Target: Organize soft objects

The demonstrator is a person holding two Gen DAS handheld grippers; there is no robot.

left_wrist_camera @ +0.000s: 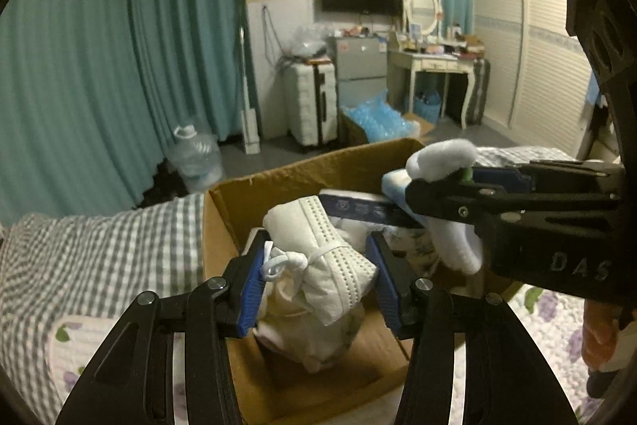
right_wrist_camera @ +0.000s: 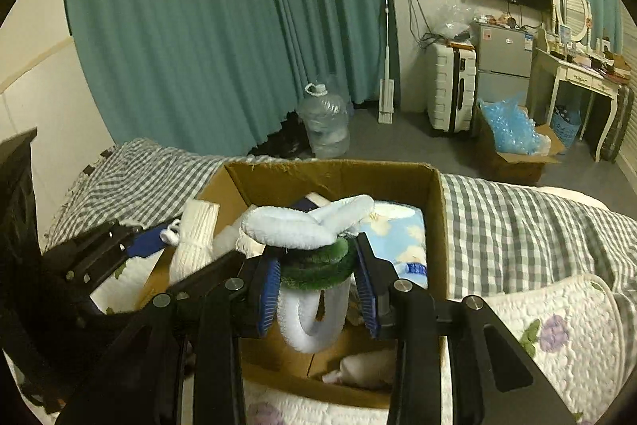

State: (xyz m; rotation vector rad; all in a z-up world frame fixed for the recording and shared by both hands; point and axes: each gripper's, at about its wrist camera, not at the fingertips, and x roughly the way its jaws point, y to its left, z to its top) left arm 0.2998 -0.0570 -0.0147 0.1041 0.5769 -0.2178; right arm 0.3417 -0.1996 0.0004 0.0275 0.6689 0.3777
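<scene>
A bed (right_wrist_camera: 529, 226) with a grey checked cover fills the lower half of both views, and a white quilt (right_wrist_camera: 557, 337) printed with purple flowers lies over it at the lower right of the right wrist view. On the bed stands an open cardboard box (left_wrist_camera: 223, 245), centre of each frame, its flaps up; inside lie a blue cloth with cloud prints (right_wrist_camera: 402, 237) at the right and a small white bundle (right_wrist_camera: 370, 365) on the bottom near the front wall. Teal curtains (left_wrist_camera: 119, 46) cover the upper left of both frames, with a clear water jug (right_wrist_camera: 324, 122) on the floor below them. In the left wrist view the left hand-held gripper (left_wrist_camera: 318, 281) sits at bottom centre above the box, its blue pads either side of a white mask (left_wrist_camera: 338, 265) bound with elastic; the left pad meets the loops, while a gap shows at the right pad, so the jaws look parted around it rather than pressing. In the right wrist view the right hand-held gripper (right_wrist_camera: 316, 285) is at bottom centre over the box, its jaws closed against a green ring (right_wrist_camera: 318, 261) of a white plush toy (right_wrist_camera: 306, 226) whose pale loops spread above and hang below the pads
</scene>
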